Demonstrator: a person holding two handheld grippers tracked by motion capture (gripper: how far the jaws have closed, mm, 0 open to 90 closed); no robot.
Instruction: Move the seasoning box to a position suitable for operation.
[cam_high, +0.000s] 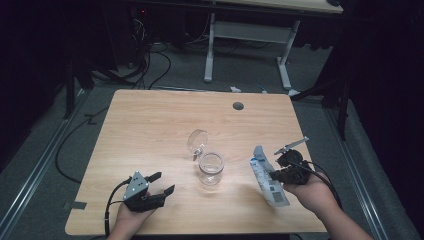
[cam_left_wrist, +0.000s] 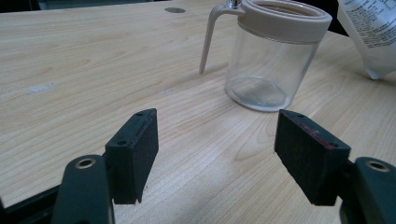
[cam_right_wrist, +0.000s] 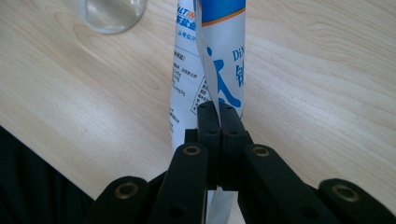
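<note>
A clear glass jar (cam_high: 210, 169) with its hinged lid (cam_high: 197, 141) flipped open stands in the middle of the wooden table (cam_high: 150, 120). In the left gripper view the jar (cam_left_wrist: 268, 60) rises just beyond my open jaws. My left gripper (cam_high: 162, 183) rests on the table near the front left, open and empty. My right gripper (cam_high: 272, 174) is shut on a white and blue printed pouch (cam_high: 267, 176), pinching its edge. In the right gripper view the pouch (cam_right_wrist: 210, 70) runs up from my closed jaws (cam_right_wrist: 218, 112) toward the jar's base (cam_right_wrist: 109, 14).
A dark round grommet hole (cam_high: 238, 106) sits near the table's far edge. Beyond the table stand a white desk frame (cam_high: 245, 45) and loose cables (cam_high: 145, 55) on the grey floor. Dark curtains flank both sides.
</note>
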